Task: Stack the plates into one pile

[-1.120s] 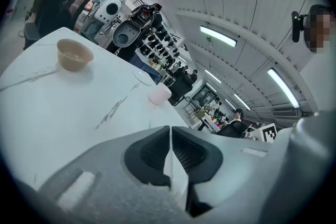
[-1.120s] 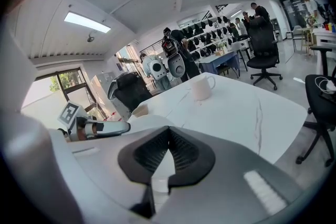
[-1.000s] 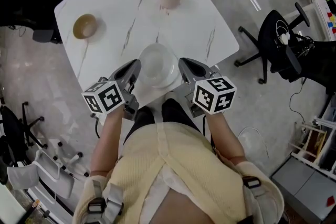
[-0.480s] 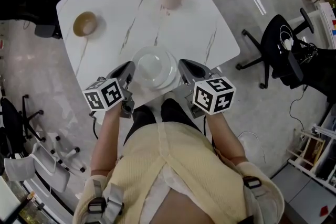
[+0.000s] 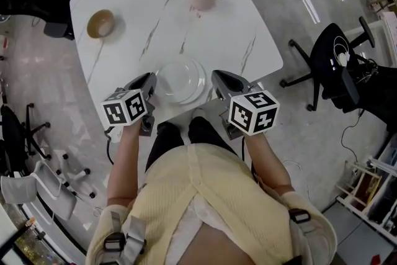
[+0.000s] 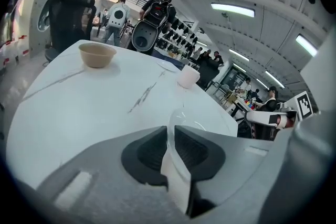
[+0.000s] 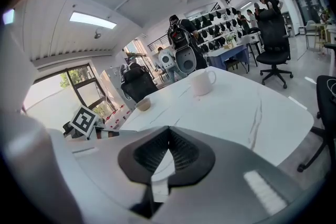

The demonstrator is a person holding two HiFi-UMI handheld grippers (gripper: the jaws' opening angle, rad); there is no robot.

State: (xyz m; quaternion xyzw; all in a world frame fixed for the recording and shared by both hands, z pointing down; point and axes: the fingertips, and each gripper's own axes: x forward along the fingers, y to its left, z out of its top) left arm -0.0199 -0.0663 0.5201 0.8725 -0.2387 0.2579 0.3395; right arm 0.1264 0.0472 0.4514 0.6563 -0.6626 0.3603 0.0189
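Straddling the rim of the round clear glass plate (image 5: 178,76) lying by the white marbled table's (image 5: 236,22) near edge (one plate or several is hard to tell), the left gripper (image 5: 151,80), its jaws just now opening, is clamping nothing, while the right gripper (image 5: 217,76) is sitting beside it with jaws pressed together.
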